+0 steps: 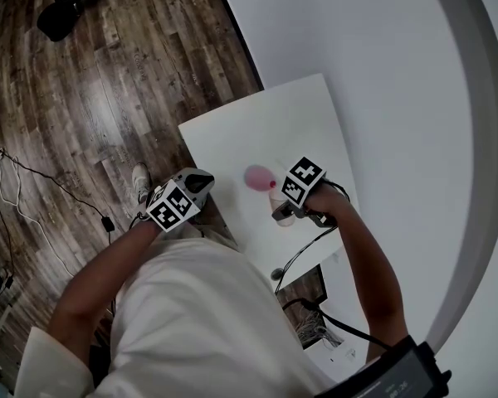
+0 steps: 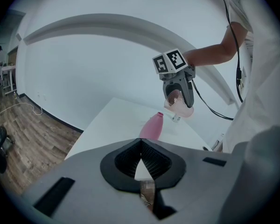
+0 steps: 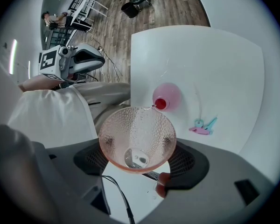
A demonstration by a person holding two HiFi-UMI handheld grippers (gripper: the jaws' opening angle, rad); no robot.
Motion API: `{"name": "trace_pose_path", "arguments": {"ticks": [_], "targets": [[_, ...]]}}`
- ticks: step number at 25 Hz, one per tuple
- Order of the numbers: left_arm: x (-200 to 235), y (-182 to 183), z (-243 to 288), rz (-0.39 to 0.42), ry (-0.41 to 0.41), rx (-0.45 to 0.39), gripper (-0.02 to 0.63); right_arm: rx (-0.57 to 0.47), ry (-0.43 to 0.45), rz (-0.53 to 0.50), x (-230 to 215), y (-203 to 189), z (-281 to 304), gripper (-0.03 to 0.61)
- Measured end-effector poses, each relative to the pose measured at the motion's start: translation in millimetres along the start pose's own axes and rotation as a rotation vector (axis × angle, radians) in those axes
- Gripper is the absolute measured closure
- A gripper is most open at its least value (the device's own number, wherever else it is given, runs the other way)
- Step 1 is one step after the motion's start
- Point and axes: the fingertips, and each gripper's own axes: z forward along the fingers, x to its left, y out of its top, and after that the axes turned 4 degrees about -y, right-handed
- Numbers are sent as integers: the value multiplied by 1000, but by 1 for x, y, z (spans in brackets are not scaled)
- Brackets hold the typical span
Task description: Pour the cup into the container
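Observation:
My right gripper [image 3: 137, 161] is shut on a clear pink dimpled cup [image 3: 136, 139]. The cup is tipped, its rim just above the red mouth of a pink bottle [image 3: 167, 97] that stands on the white table [image 3: 224, 69]. From the left gripper view, the right gripper [image 2: 178, 85] holds the cup [image 2: 179, 105] in the air above and right of the bottle [image 2: 152, 126]. My left gripper [image 2: 142, 174] is shut and holds nothing. In the head view it [image 1: 183, 199] hovers beside the table's left edge, away from the bottle [image 1: 257, 177].
A small pink and teal object [image 3: 203, 126] lies on the table right of the bottle. A black cable [image 1: 303, 251] hangs from the right gripper. Wooden floor [image 1: 108, 89] lies left of the table, a white wall [image 1: 382, 48] behind it.

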Motion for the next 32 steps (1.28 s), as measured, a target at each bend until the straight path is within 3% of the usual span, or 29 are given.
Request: {"name": "trace_pose_path", "arguments": {"ticks": [32], "targets": [[0,-2,1,-3,5,-7,603,32,8,1,-2,-2,3,206]]}}
